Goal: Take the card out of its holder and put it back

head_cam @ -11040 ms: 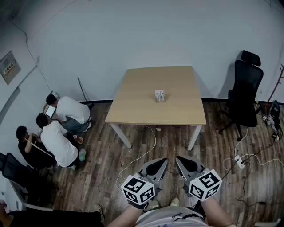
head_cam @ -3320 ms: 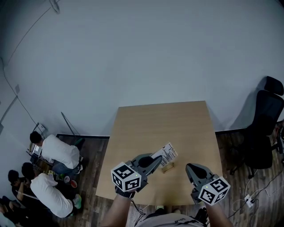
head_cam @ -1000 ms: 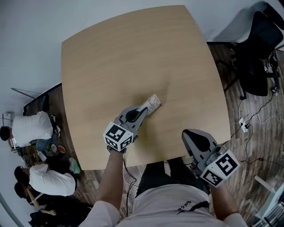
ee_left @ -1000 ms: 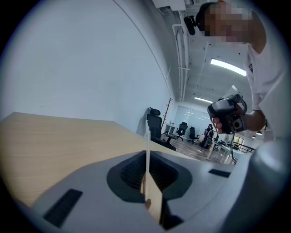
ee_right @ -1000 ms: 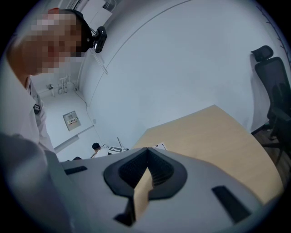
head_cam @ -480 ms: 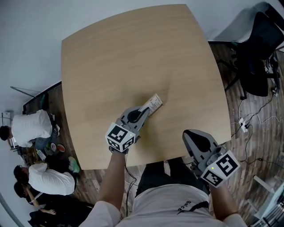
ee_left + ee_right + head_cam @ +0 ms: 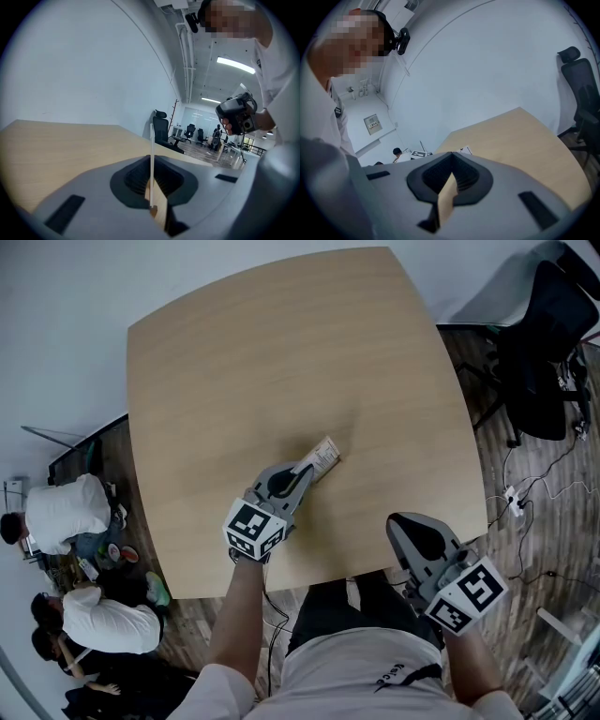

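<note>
Head view: the right gripper (image 7: 396, 521) hangs at the near edge of the bench (image 7: 253, 362), toward its right corner. Its jaws are closed together with nothing between them. Farther in, over the bench's middle, the left gripper (image 7: 307, 476) is clamped on the card (image 7: 326, 453), which sticks out past its tips, tilted. In the left gripper view the card (image 7: 151, 159) stands edge-on as a thin white line pinched between the jaws. Right of the bench, an office chair (image 7: 544, 334) stands on the floor. Left of the bench, people (image 7: 66, 512) crouch by the wall.
</note>
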The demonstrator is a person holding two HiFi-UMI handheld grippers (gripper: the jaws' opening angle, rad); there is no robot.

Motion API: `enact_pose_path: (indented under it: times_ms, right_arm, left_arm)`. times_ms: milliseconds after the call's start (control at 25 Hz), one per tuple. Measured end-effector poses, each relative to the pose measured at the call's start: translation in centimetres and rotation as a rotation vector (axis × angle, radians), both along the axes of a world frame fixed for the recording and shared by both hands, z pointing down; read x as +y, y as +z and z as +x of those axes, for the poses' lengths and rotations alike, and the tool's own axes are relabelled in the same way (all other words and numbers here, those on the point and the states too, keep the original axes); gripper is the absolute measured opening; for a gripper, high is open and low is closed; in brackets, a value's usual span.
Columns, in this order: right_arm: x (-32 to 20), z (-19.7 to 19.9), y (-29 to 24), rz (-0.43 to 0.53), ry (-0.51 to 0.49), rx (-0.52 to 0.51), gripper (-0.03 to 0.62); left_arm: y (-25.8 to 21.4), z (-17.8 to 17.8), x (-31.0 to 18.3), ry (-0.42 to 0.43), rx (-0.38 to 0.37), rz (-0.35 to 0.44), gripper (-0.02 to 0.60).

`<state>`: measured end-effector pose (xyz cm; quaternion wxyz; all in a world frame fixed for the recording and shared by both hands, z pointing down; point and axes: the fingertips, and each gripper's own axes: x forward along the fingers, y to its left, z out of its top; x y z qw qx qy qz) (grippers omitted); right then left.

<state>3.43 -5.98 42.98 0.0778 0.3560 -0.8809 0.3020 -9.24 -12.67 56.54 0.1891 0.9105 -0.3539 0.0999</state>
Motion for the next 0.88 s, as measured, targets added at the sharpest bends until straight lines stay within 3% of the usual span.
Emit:
enact_pose_path:
  times_ms: [880]
  right_arm:
    - [-0.2,0.2,0.2,-0.007,0.002,0.004,0.012]
  left_arm:
    - [1.9,0.1,0.6,0.04,-0.042,-0.03,0.026]
